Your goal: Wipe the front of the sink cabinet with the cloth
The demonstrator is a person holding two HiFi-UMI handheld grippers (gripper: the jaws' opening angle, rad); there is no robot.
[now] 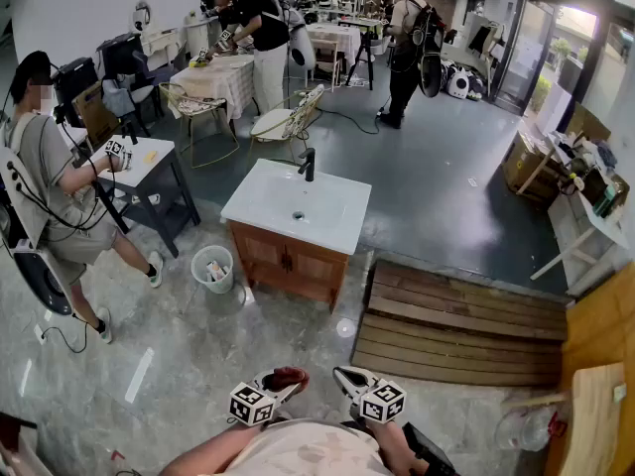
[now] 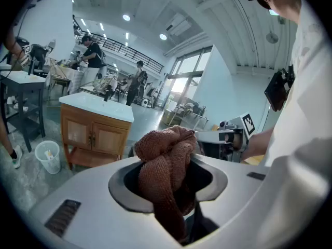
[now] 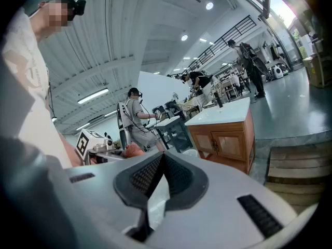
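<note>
Cloth [image 2: 162, 157] in left claw [image 2: 169, 176], cabinet [image 2: 96, 135] beyond

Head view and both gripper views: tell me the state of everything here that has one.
Left hand-held gripper: shut on the brown knitted cloth.
Brown knitted cloth: bunched up between the jaws.
Right hand-held gripper: jaws together, empty.
Wooden sink cabinet doors: both closed.
White round waste bin: upright, uncovered.

Floor [image 1: 189, 365] w/ sink cabinet [image 1: 288, 262], bin [image 1: 211, 269], prob. wood pallet [image 1: 456, 327].
</note>
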